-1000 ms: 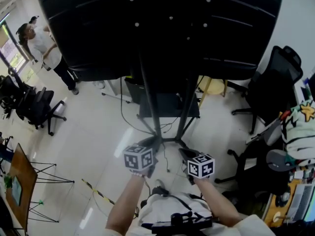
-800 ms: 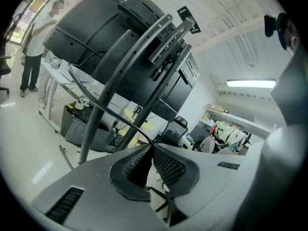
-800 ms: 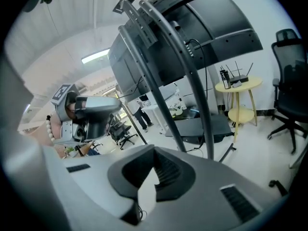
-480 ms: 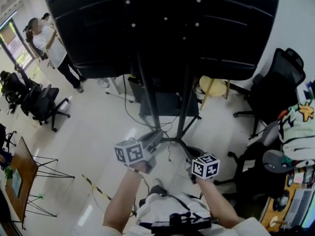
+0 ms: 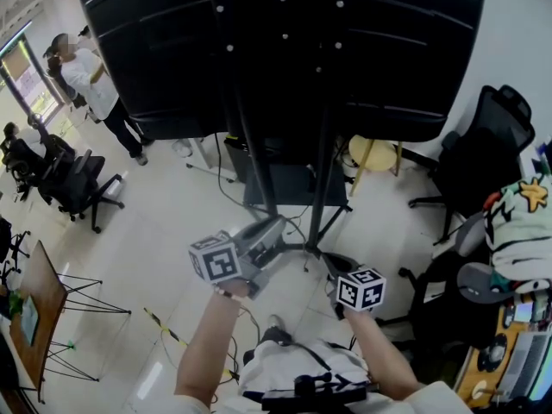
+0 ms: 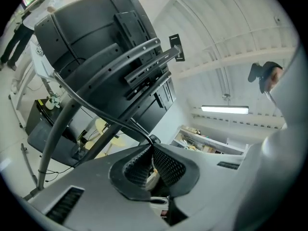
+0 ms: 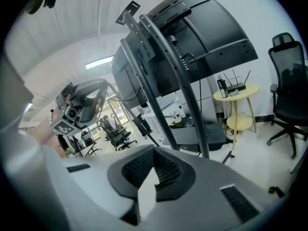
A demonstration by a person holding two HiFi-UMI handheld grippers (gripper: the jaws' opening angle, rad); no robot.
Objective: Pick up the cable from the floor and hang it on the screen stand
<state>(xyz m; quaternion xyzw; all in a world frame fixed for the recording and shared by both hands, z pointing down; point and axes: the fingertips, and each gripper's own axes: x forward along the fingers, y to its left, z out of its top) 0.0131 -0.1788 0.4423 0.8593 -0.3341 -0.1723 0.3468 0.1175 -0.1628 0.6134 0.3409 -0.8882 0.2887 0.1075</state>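
The big black screen (image 5: 285,41) stands on a stand with two dark posts (image 5: 321,171) and a base shelf (image 5: 293,184). My left gripper (image 5: 274,227) is raised in front of the posts and shut on a thin black cable (image 6: 96,110). In the left gripper view the cable runs from the pads (image 6: 163,162) up and left across the stand's curved posts (image 6: 103,66). My right gripper (image 5: 331,266) sits lower, to the right of the stand's foot. In the right gripper view it (image 7: 155,153) is shut with nothing in it, facing the stand (image 7: 185,90).
Black office chairs stand at the right (image 5: 483,145) and left (image 5: 73,188). A round yellow side table (image 5: 375,152) is behind the stand. A person (image 5: 90,80) stands at the far left. A desk (image 5: 34,304) and a tripod frame (image 5: 86,313) are at the lower left.
My left gripper has risen and swung left and up toward the stand, still holding the cable. The right gripper has hardly moved.
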